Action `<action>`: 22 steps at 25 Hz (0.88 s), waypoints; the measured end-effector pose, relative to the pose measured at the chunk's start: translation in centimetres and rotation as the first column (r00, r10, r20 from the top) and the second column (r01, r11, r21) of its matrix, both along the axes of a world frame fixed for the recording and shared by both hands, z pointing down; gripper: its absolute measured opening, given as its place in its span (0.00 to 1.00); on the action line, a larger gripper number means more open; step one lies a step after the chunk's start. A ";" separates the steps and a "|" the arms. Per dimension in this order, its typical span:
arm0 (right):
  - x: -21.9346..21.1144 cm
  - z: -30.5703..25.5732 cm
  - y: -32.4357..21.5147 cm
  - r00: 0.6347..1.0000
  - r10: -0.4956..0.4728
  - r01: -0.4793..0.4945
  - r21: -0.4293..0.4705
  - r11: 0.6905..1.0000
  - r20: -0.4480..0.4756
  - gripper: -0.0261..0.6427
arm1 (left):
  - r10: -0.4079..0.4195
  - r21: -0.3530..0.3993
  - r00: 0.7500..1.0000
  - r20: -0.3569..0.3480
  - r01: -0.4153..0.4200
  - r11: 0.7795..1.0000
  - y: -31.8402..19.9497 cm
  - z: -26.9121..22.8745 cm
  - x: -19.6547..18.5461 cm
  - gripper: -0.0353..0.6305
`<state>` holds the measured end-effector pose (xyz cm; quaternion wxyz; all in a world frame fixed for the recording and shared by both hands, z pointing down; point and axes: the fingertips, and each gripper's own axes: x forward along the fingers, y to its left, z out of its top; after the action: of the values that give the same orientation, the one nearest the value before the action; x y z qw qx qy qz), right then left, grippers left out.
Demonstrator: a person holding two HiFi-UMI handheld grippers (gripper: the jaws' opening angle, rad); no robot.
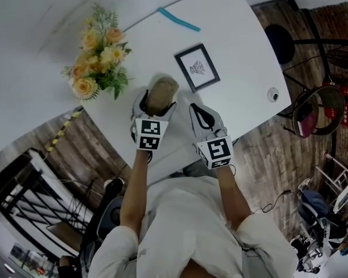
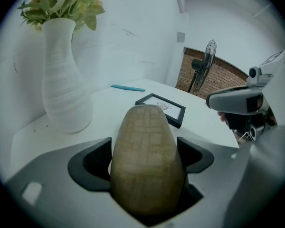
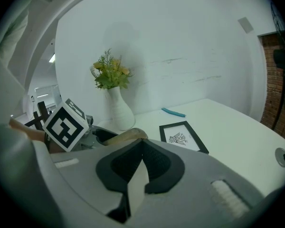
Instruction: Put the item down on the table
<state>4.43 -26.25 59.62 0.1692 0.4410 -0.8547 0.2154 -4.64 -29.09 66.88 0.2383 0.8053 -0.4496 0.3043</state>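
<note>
Holding the tan oblong item (image 2: 145, 146) clamped in the left gripper (image 1: 155, 106) over the table (image 1: 238, 45) for lowering, with the right gripper (image 1: 204, 119) pinched together, empty, aside.

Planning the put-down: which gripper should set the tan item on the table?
Left: the left gripper holds the tan item over the table; the right gripper is shut on nothing.

Vase (image 2: 61, 75) on table (image 1: 238, 51), left; frame (image 1: 196, 67) to its right; strip (image 1: 178, 19) behind frame; item (image 1: 160, 93) in left gripper (image 1: 155, 104), nearest.
</note>
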 end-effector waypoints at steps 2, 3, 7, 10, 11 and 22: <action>0.0 -0.2 0.1 1.000 0.001 -0.001 0.005 1.000 -0.001 0.05 | 0.001 0.007 1.000 0.002 -0.001 1.000 0.0 -0.3 0.0 0.73; 0.1 -0.3 0.1 1.000 0.002 -0.002 0.007 1.000 -0.001 0.05 | 0.001 0.011 1.000 0.003 -0.001 1.000 0.0 -0.5 0.0 0.73; 0.1 -0.8 0.3 1.000 0.005 -0.005 0.024 1.000 0.000 0.04 | -0.003 0.042 1.000 -0.002 0.003 0.999 0.1 -1.7 -0.2 0.72; 0.1 -1.9 0.6 1.000 0.008 -0.008 0.048 0.999 0.000 0.05 | -0.008 0.094 1.000 -0.015 0.010 0.996 0.4 -3.6 -0.5 0.65; 0.0 -2.3 0.7 1.000 0.009 -0.009 0.058 0.998 -0.001 0.04 | -0.006 0.112 1.000 -0.018 0.008 0.994 0.5 -4.4 -0.6 0.62; 0.2 -7.0 2.0 0.999 0.030 -0.027 0.183 0.983 -0.013 0.04 | 0.010 0.297 0.998 -0.068 0.011 0.955 3.1 -12.1 -2.0 0.25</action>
<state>4.63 -24.26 52.66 0.1316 0.4684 -0.8632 0.1350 -6.64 -25.96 54.80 0.1301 0.8418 -0.4818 0.2055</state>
